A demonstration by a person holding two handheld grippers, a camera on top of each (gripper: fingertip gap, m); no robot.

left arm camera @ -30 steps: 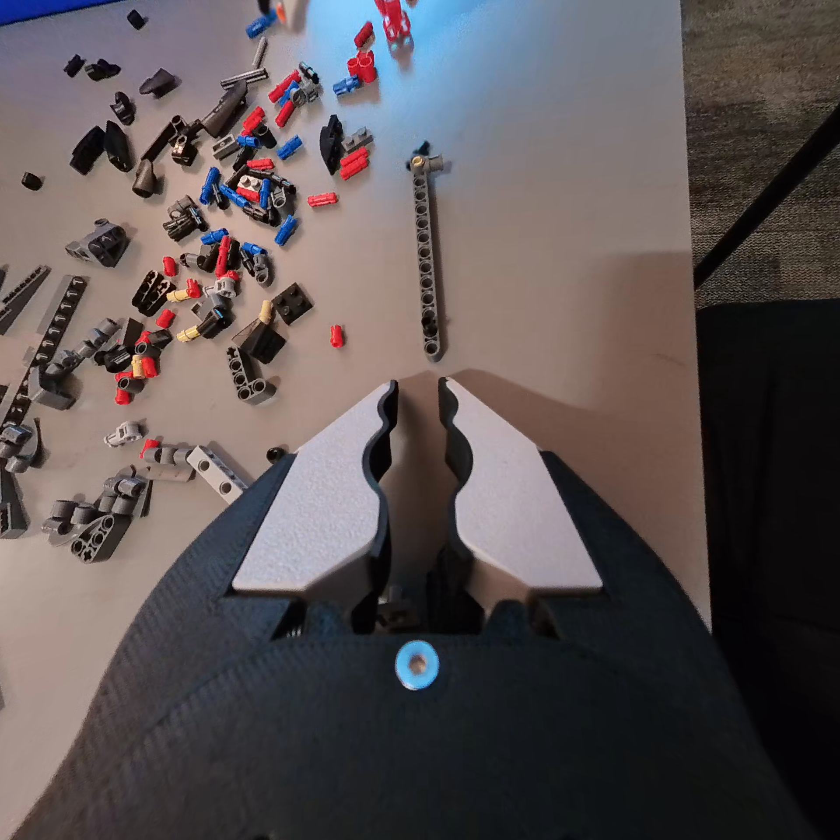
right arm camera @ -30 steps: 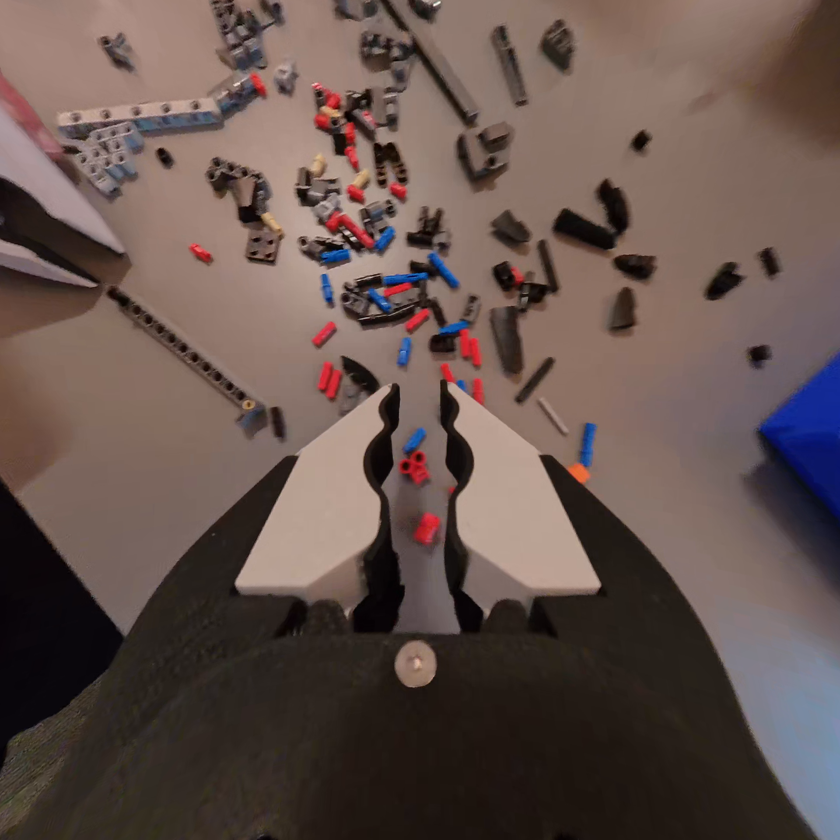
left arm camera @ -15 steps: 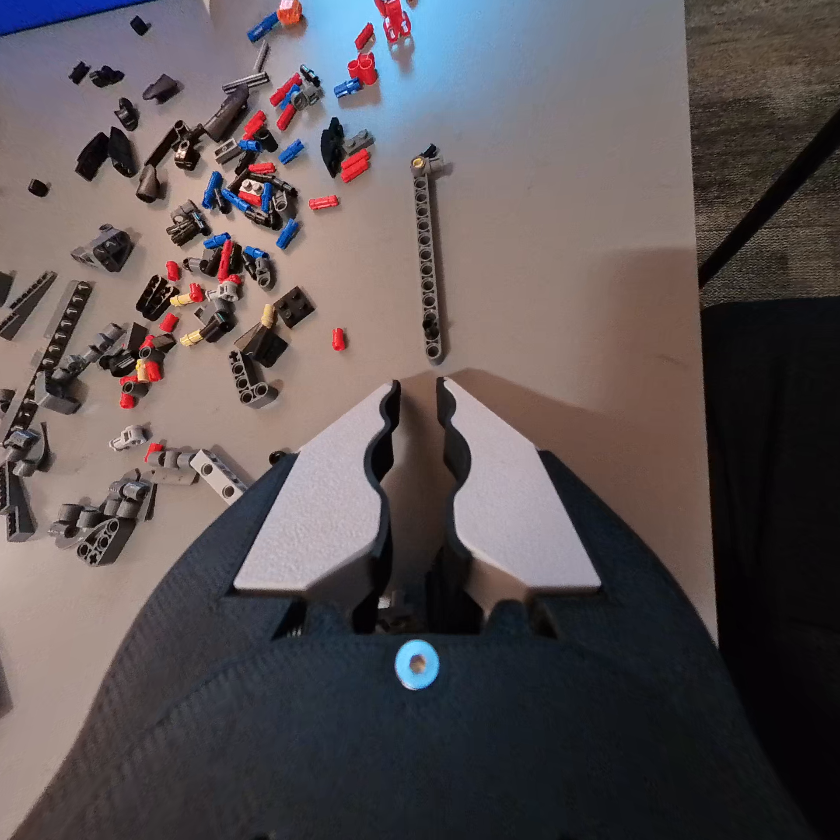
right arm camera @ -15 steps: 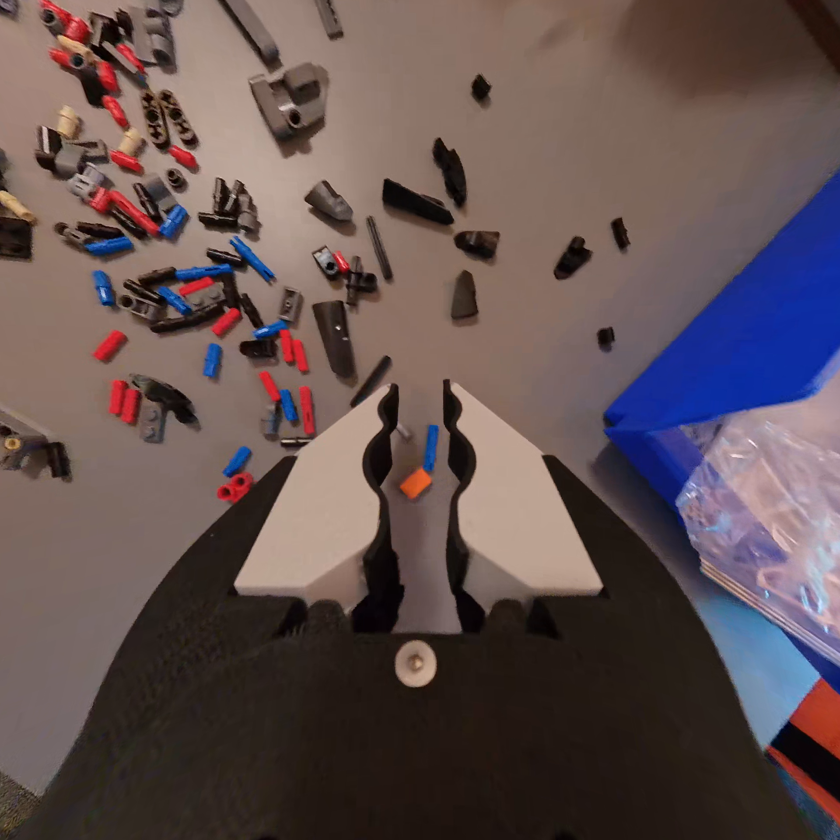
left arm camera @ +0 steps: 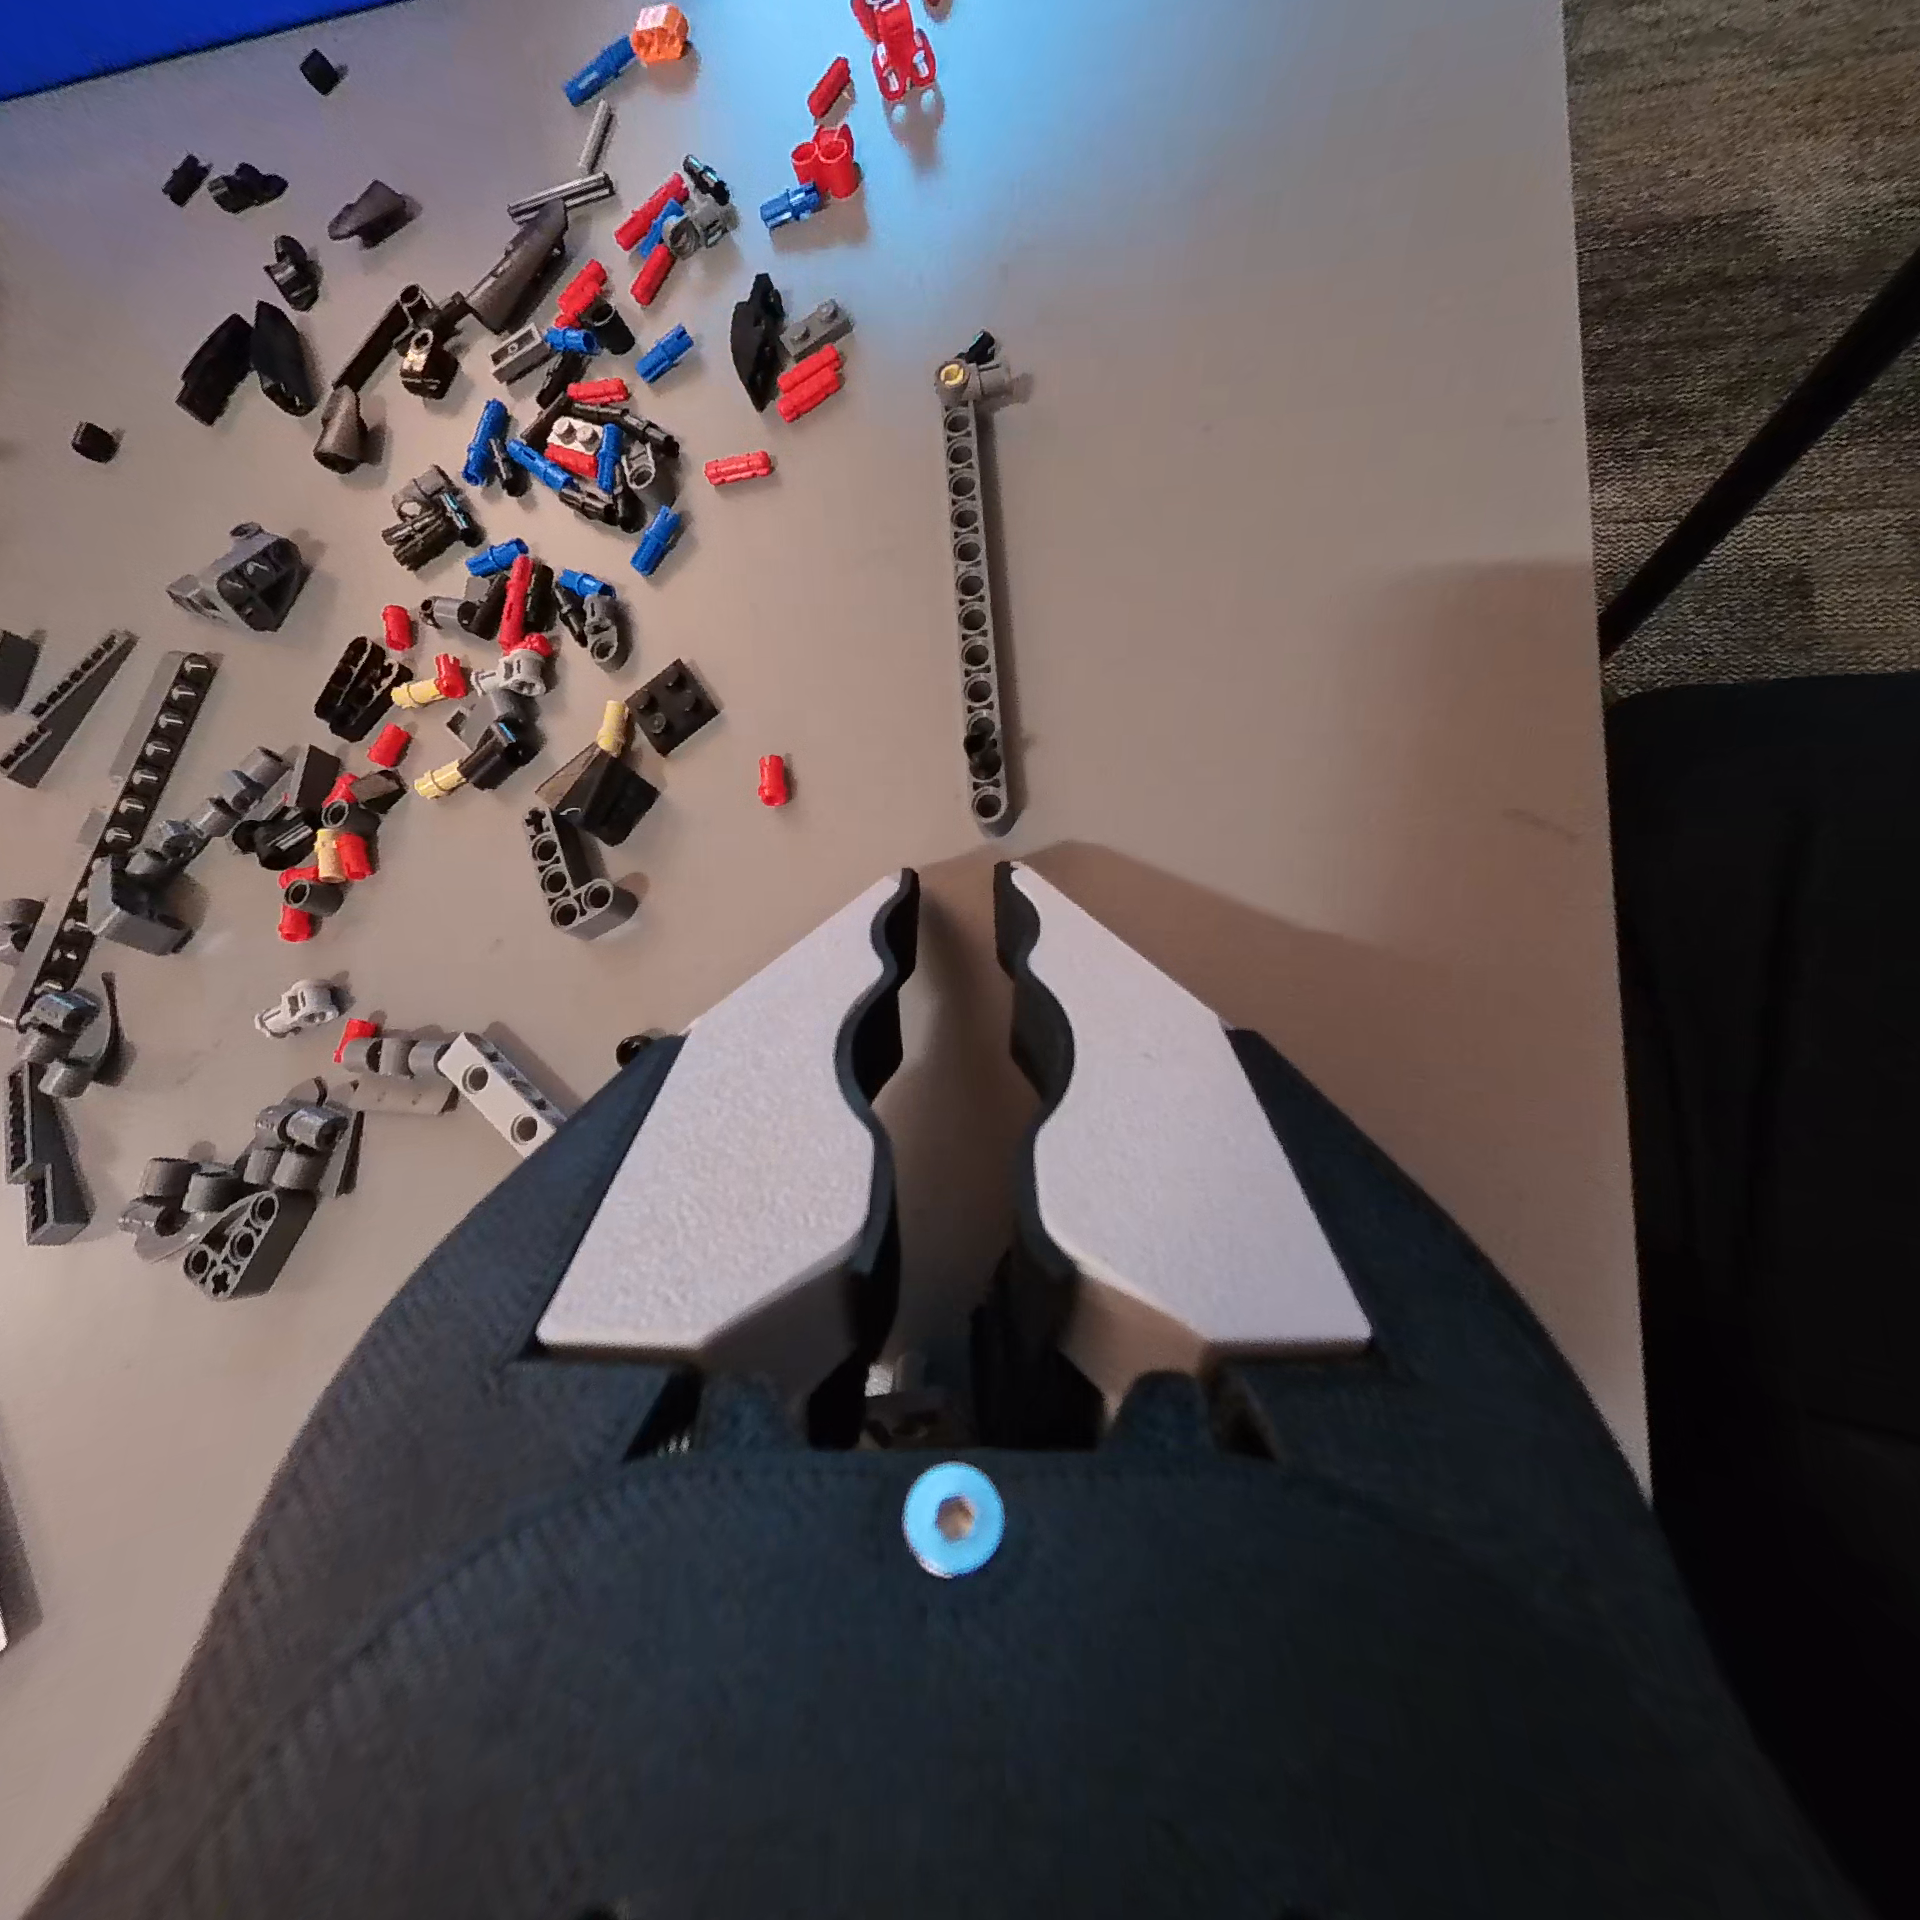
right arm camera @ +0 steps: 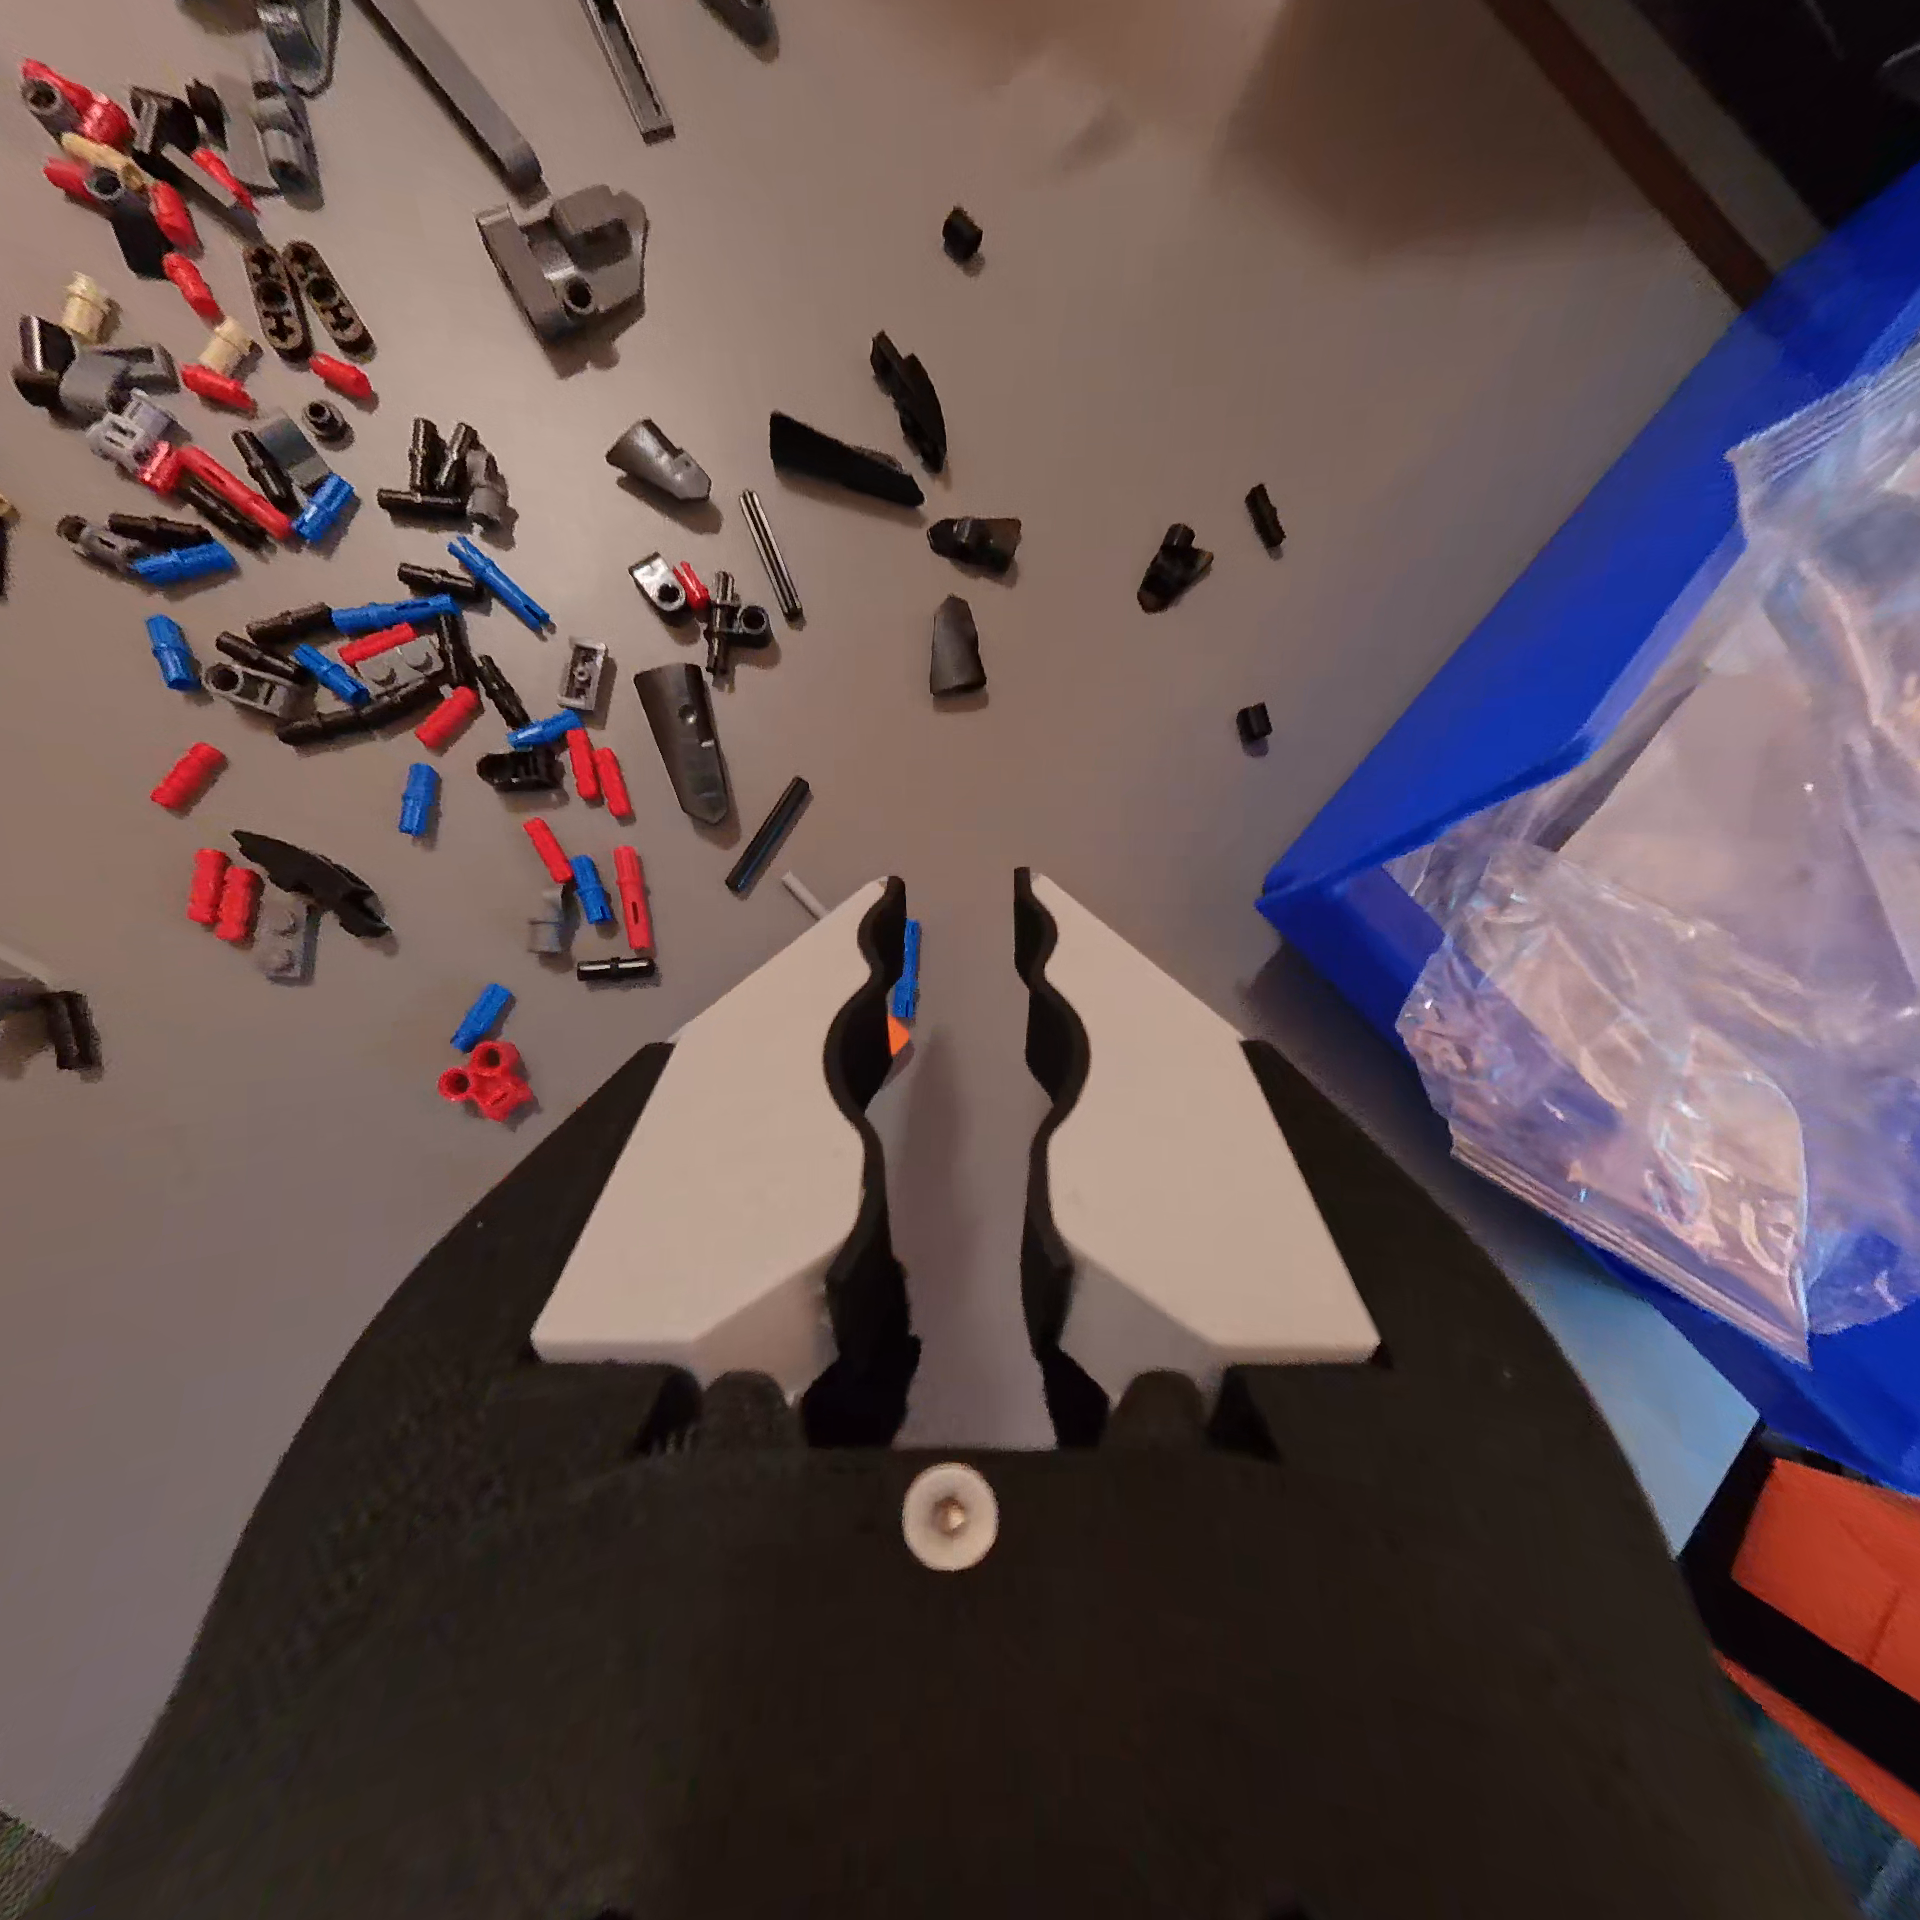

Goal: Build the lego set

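Table [left arm camera: 1299, 312] bears one long grey beam [left arm camera: 975, 603], two empty tools.

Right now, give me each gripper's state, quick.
Left gripper: open, holding nothing, above bare table.
Right gripper: open, holding nothing; a blue pin lies on the table between its fingers.

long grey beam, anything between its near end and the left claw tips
Left wrist view: bare table between the long grey beam and the open left claw.

Left side: loose lego pieces [left arm camera: 540, 488] scattered densely; passage blocked.
Centre lane: bare table [left arm camera: 1299, 436] found right of long grey beam [left arm camera: 975, 603].
Right side: approach limited by blue bin [right arm camera: 1558, 727].
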